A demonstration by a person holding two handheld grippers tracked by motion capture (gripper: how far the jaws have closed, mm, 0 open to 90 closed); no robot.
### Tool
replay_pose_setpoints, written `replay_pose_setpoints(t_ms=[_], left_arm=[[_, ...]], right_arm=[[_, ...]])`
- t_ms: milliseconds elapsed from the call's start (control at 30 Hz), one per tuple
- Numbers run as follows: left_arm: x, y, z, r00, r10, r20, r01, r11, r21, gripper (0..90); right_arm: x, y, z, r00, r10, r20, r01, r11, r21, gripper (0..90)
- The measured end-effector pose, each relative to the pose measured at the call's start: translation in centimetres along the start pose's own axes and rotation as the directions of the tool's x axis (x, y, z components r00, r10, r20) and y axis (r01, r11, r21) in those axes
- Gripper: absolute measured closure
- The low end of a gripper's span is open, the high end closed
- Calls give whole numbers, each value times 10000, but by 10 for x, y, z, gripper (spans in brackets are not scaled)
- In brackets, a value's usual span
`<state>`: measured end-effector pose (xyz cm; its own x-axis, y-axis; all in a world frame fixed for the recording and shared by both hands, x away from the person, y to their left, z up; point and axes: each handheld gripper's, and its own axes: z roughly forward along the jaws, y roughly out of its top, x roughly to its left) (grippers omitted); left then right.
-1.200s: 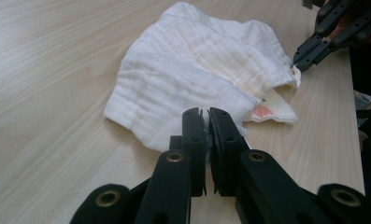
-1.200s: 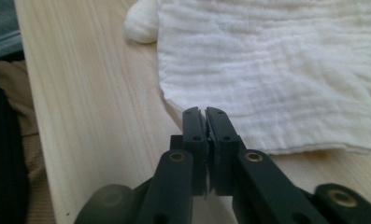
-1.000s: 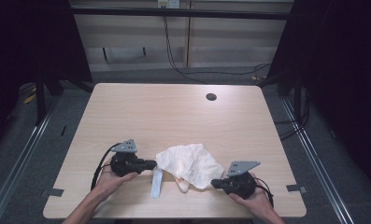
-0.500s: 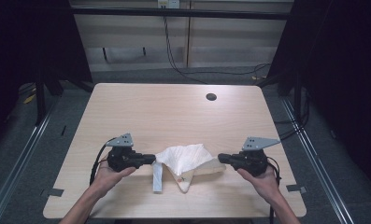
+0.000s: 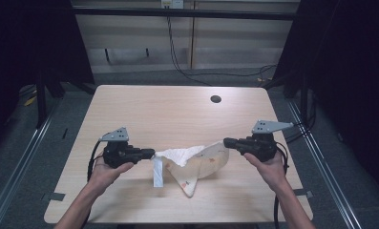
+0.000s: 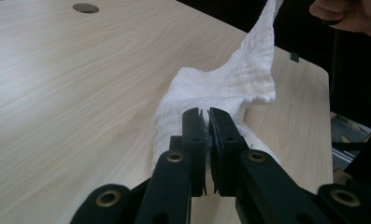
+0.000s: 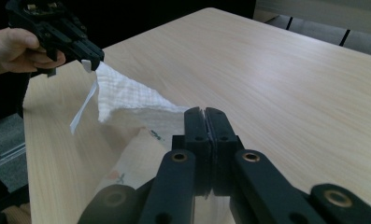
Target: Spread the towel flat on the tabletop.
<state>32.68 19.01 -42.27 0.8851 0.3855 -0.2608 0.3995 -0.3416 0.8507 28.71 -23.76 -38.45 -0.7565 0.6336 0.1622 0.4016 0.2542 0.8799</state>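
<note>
Over the near half of the table: one white cloth, quilted on one face, printed with small figures on the other, a narrow tape hanging from its left end.

Position: lifted and held between two grippers, middle sagging, lowest fold appearing to touch the tabletop; contact cannot be confirmed.

Left gripper: jaws clenched on the cloth's left edge, fabric visibly pinched between them in the left gripper view.

Right gripper: jaws clenched on the opposite edge, cloth emerging from under the tips.

Other item: round cable hole at the far side, well apart from the work.

Progress, as judged: both edges are gripped and the cloth is raised; it is only partly spread, bunched at the centre. Pulling flat and laying down or folding are not yet done.
</note>
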Motion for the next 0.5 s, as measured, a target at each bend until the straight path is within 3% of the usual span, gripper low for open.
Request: replay_pose_setpoints(t_ms=[300,500], left_arm=[[3,19,-10,9989,115,-445,-131,9992,-366,863],[4,28,-21,9987,171,-472,-196,9984,-538,863]], right_arm=[[-5,20,-5,10000,-13,35,14,9992,-403,887],[-10,30,-15,9997,17,253,-1,9979,-640,888]])
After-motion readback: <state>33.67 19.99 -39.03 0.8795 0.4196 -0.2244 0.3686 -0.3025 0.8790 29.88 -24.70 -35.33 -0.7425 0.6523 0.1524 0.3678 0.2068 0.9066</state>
